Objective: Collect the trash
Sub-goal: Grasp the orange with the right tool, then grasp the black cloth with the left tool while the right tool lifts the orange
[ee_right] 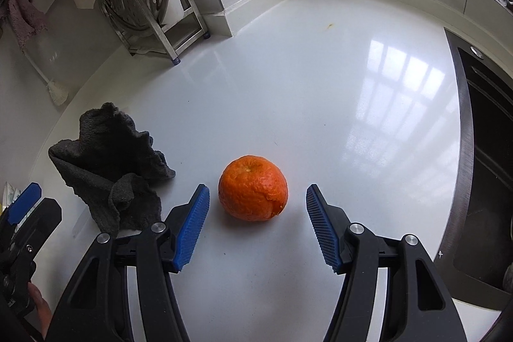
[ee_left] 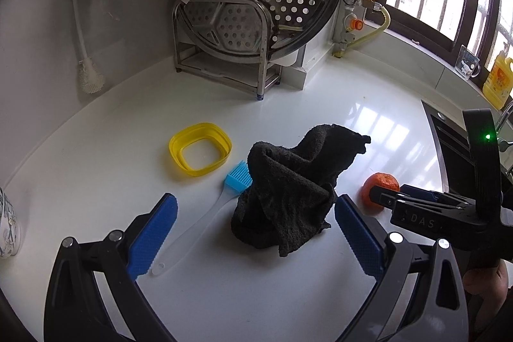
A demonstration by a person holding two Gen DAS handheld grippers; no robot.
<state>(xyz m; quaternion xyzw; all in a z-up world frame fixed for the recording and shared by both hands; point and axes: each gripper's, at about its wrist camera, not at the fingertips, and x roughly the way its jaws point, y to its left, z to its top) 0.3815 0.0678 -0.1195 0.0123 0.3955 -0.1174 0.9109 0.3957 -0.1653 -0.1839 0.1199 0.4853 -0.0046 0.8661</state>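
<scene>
The right gripper (ee_right: 256, 223) is hanging over the white counter (ee_right: 288, 79) with its jaws standing wide apart and nothing between the pads; the two blue ribbed pads (ee_right: 191, 229) are framing an orange (ee_right: 253, 188) that is sitting on the counter just ahead of the fingertips, the pads flanking it on either side without touching it; the fruit's skin is looking wrinkled and torn along one lower edge.

The left gripper (ee_left: 256, 233) is also standing released, its blue pads (ee_left: 154, 236) spread wide and gripping nothing; a crumpled black cloth (ee_left: 295, 188) is lying heaped on the counter between and just ahead of the fingertips, its near folds lying close by the right-hand pad, though whether they are touching I cannot tell; a blue brush (ee_left: 235, 177) with a clear handle is lying beside the cloth, its bristles partly tucked under the cloth's edge and its handle end reaching just beside the left-hand pad; a yellow ring (ee_left: 200, 148) is resting on the counter a little beyond the brush.

From the left wrist view the orange is showing just to the right of the cloth, partly hidden behind the right gripper; a dark sink (ee_right: 487, 149) is sitting at the counter's right edge.
</scene>
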